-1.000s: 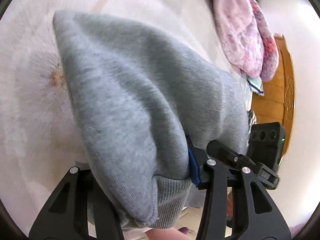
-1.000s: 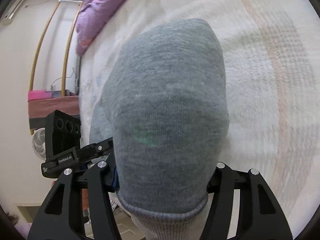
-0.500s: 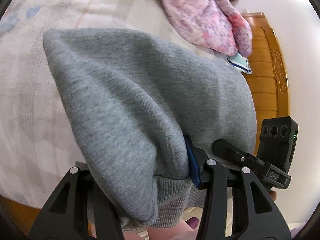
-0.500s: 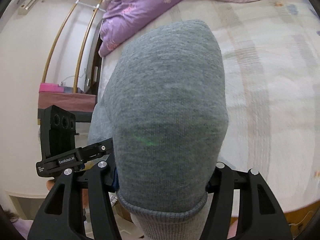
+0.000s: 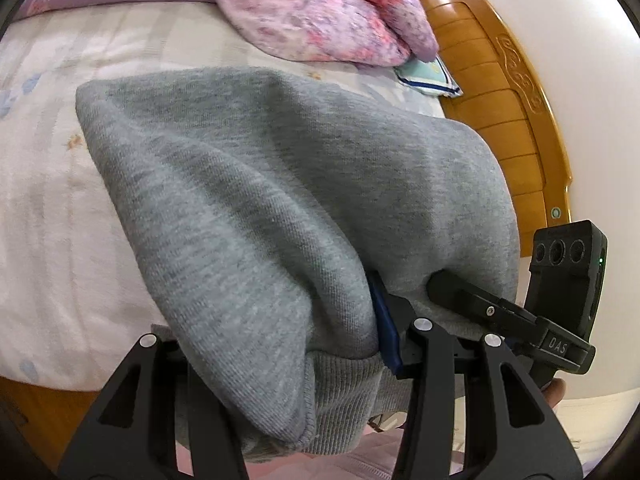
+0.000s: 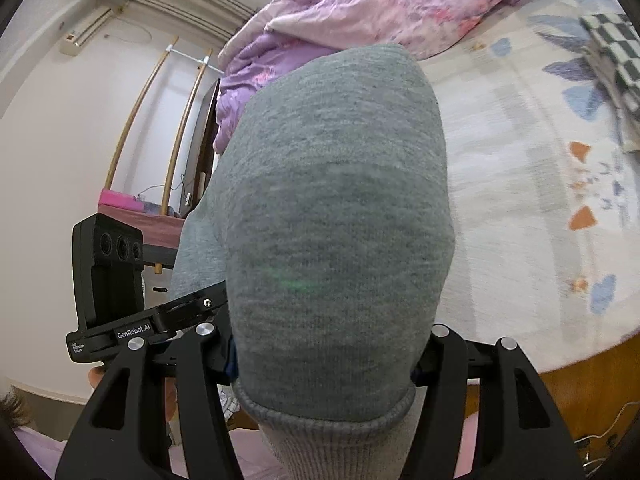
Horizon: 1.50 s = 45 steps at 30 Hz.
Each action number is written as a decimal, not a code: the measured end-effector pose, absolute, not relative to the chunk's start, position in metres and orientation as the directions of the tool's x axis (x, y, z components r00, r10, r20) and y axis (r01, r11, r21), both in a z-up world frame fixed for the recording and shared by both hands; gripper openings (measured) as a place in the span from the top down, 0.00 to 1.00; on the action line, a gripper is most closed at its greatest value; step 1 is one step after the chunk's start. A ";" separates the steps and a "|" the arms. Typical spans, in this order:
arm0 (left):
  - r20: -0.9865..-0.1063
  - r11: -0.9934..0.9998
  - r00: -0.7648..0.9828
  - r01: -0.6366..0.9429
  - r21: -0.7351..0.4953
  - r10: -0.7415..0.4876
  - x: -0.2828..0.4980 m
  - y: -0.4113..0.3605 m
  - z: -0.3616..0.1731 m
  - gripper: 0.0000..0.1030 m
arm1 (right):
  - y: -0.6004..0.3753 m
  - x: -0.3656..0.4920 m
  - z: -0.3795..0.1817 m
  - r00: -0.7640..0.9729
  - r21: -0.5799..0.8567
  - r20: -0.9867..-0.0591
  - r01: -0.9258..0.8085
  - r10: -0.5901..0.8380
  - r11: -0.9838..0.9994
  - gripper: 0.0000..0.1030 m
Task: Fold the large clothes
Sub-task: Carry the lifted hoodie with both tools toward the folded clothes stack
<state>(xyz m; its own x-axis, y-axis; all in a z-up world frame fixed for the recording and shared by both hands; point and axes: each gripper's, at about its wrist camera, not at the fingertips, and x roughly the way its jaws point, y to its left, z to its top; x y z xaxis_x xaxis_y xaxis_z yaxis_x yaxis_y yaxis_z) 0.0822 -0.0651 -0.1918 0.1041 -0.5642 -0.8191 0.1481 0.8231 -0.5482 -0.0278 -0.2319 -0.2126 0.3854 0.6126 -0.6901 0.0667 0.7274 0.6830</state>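
A grey sweatshirt (image 5: 280,208) with a ribbed hem is draped over both grippers and hangs above the bed. My left gripper (image 5: 288,344) is shut on its hem; the cloth hides the fingertips. My right gripper (image 6: 324,356) is shut on the same grey sweatshirt (image 6: 336,208), which fills the middle of that view. The right gripper's body (image 5: 560,280) shows at the right of the left wrist view, and the left gripper's body (image 6: 112,272) at the left of the right wrist view.
A bed with a pale patterned sheet (image 5: 48,200) lies ahead. A pink and purple quilt (image 5: 320,12) is bunched at its far end by a wooden headboard (image 5: 500,92). A black-and-white checked cloth (image 6: 616,56) lies at the right.
Both grippers have lifted and tilted up with the sweatshirt. The quilt, headboard and room walls have come into view; the grip is unchanged.
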 end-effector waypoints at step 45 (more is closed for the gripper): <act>-0.870 0.852 0.039 0.225 -0.472 -0.492 0.287 -0.674 -0.251 0.47 | -0.794 0.084 -0.219 0.472 0.728 -0.666 0.245 0.578 0.640 0.46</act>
<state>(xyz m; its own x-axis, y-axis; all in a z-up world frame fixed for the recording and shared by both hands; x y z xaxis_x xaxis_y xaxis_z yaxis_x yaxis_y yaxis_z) 0.2871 -0.6745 -0.2507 0.0388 -0.4919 -0.8698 0.2253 0.8524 -0.4719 0.0836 -0.7941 -0.2193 0.4716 0.5775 -0.6664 0.2447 0.6403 0.7281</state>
